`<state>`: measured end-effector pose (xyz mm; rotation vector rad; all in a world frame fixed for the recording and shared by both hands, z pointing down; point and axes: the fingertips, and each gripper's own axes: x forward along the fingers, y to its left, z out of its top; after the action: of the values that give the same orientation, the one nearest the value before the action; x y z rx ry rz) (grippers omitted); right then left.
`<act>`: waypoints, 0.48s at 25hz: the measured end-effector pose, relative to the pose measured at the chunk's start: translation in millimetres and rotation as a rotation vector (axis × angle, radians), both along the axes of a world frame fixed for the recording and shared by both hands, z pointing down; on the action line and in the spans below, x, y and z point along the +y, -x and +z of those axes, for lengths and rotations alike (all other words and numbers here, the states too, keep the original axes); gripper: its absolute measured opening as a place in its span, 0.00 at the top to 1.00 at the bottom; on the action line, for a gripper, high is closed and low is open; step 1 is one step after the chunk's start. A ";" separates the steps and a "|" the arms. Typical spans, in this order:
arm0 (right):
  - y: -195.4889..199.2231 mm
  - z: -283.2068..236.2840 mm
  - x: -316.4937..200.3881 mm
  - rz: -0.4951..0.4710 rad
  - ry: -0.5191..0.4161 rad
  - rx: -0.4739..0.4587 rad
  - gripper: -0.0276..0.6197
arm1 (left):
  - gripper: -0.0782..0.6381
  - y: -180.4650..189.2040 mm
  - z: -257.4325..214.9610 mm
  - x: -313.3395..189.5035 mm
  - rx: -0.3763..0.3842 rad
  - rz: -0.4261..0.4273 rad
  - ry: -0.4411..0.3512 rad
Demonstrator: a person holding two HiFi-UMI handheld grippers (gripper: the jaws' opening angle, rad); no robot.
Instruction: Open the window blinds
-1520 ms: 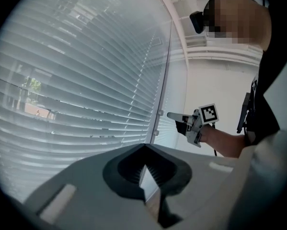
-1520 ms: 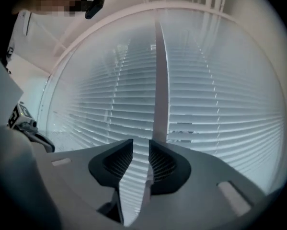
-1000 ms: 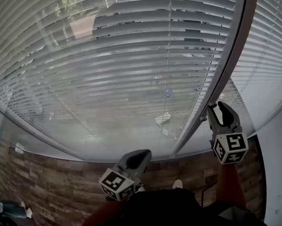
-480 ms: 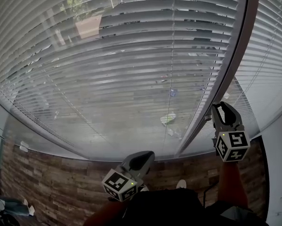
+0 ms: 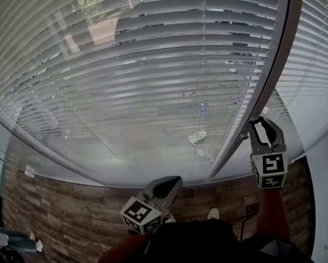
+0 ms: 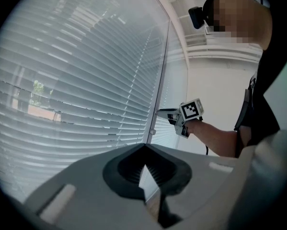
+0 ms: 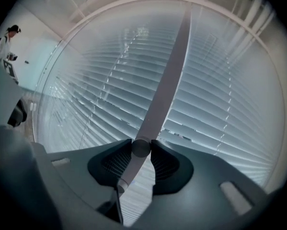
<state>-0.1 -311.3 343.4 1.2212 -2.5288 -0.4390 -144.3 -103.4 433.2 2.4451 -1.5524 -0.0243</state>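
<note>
Both level: right hand-held gripper (image 5: 261, 126) just closing onto the wand (image 7: 140, 148), left hand-held gripper (image 5: 166, 184) closed, empty.

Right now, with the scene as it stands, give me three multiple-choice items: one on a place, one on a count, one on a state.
1. In the head view, the left gripper is:
A) high against the blinds
B) low at the centre, near the blinds' bottom edge
C) at the right wall

2. How many grippers are on the tilt wand?
A) none
B) one
C) two

3. The left gripper's jaws stand:
A) together, nothing between them
B) wide apart
C) closed on a slat

Key:
1 B: it shows at the picture's bottom centre, over the wood floor.
2 B: only the right gripper has it; its jaws have just been closing, and the wand sits pinched between them.
3 A: the left gripper view shows the tips meeting, empty.
</note>
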 end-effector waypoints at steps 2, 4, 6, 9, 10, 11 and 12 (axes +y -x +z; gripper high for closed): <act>1.6 -1.2 0.6 0.007 -0.036 0.057 0.73 | 0.89 -0.7 -0.6 -0.7 0.006 0.002 -0.003; 1.9 -1.7 0.2 0.022 -0.086 0.130 0.73 | 0.89 -0.9 -0.9 -1.5 0.007 0.003 -0.002; 1.1 1.0 -1.2 0.041 -0.138 0.204 0.73 | 0.89 -0.1 -0.1 -2.7 0.009 0.004 0.000; 2.6 4.8 -1.1 0.060 -0.185 0.286 0.73 | 0.89 1.7 0.5 -4.8 0.010 0.004 -0.002; 3.4 5.4 -0.7 0.065 -0.197 0.309 0.73 | 0.89 2.2 1.2 -5.1 0.007 0.004 0.000; 3.8 5.8 -0.3 0.069 -0.208 0.329 0.73 | 0.89 2.4 1.6 -5.1 0.004 0.005 0.002; 4.2 5.9 0.1 0.071 -0.217 0.344 0.73 | 0.89 2.5 1.8 -5.0 0.002 0.005 0.003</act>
<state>-4.3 -311.2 349.3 1.1857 -2.1826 -0.8464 -146.8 -108.4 435.0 2.4459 -1.5443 -0.0233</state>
